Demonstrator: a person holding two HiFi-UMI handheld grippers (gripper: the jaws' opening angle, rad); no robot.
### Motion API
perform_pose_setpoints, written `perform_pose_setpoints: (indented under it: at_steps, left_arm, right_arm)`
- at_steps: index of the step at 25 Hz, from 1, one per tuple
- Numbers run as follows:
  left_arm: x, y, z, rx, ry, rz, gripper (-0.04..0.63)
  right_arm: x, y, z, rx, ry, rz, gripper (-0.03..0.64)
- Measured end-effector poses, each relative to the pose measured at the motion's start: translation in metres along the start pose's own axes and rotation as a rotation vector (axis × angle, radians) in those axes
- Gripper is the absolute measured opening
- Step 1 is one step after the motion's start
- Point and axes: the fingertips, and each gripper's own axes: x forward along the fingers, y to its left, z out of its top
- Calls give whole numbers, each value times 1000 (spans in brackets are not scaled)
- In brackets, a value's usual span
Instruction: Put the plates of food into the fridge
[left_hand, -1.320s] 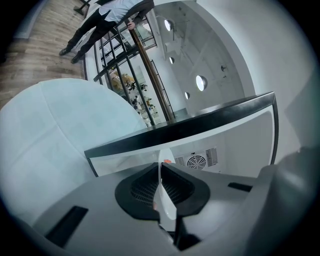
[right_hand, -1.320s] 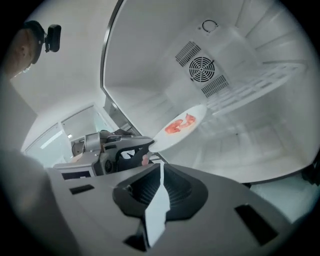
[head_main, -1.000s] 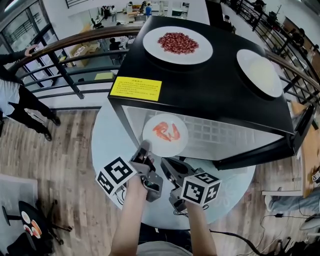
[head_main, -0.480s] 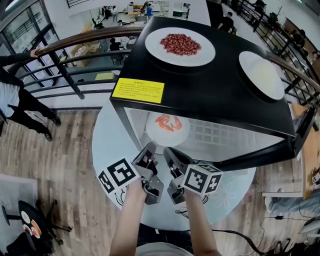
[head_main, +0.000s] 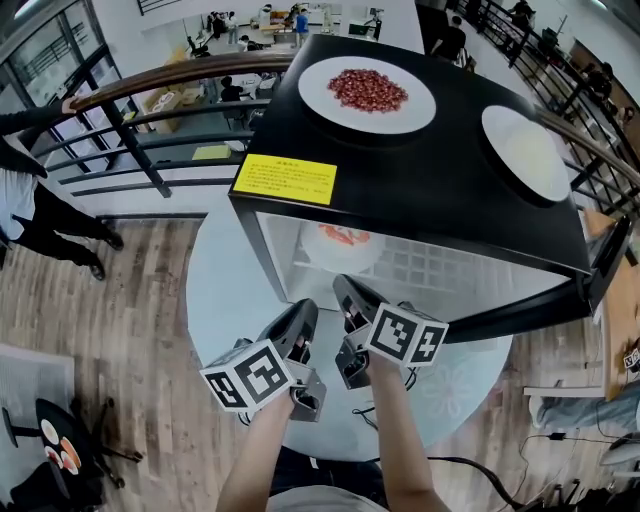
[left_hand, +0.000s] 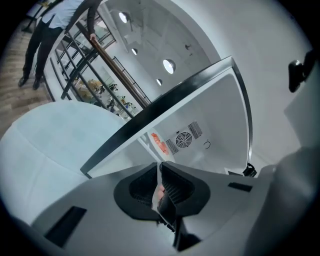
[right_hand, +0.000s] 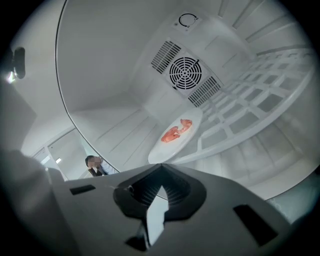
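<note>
While the shrimp plate (right_hand: 159, 150) sits on the wire shelf (right_hand: 250, 100) inside the fridge (head_main: 420, 190), the plate of reddish food (head_main: 318, 95) and the pale plate (head_main: 498, 135) wait on its top. Both look stiff and slick, their food loose, so I would pinch a rim and carry level. My left gripper (left_hand: 160, 164) and right gripper (right_hand: 161, 166) have their jaws pressed together, apparently on nothing.

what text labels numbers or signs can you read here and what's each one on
No text here is readable.
Yellow sticker on the fridge top: lines of print, too small to read.
Marker cubes: black-and-white square patterns, no letters.
Fridge back wall: a small ring mark, no words.
</note>
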Motion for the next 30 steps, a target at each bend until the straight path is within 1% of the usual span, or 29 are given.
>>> perform_pose_setpoints:
  at_steps: [3,6,8,11,12,13,15,18,21,23,27,30]
  left_arm:
    - [-5,-3,2,109,-24,18,26]
    - [-12,-15,11,264,-89,23,26]
    - [-18,-27,17,404,-142,31,26]
    - [-27,-52,23,634,-219,37,26]
    - [-29,-61,23,686,-240,30,26]
    - [-32,-68,23,719,-256,19,26]
    - [-37,-80,22,738,-270,-5,26]
    - [-43,-87,19,749,-274,-7,25]
    - [-46,-90,15,760,-262,7,25]
    - [-49,-91,14,759,-262,8,11]
    - [-57,-97,15,743,-292,-10,11]
    - [-61,-102,15,775,-302,-17,11]
  right_arm:
    - [-8,5,-3,-45,-20,13,14]
    - [-26,14,-2,-114,-93,8,14]
    - [-43,19,2,-214,-160,-28,14]
    - [-73,31,13,-440,-277,-111,14]
    - [-83,37,17,-505,-317,-132,14]
    - [-93,43,21,-552,-356,-143,14]
    - [-110,55,25,-595,-420,-144,14]
    - [-128,67,27,-600,-472,-139,14]
    - [-140,73,28,-617,-496,-152,14]
    - [-146,77,28,-631,-510,-161,14]
    - [-154,84,27,-635,-530,-157,14]
    - [-158,90,27,-643,-544,-153,14]
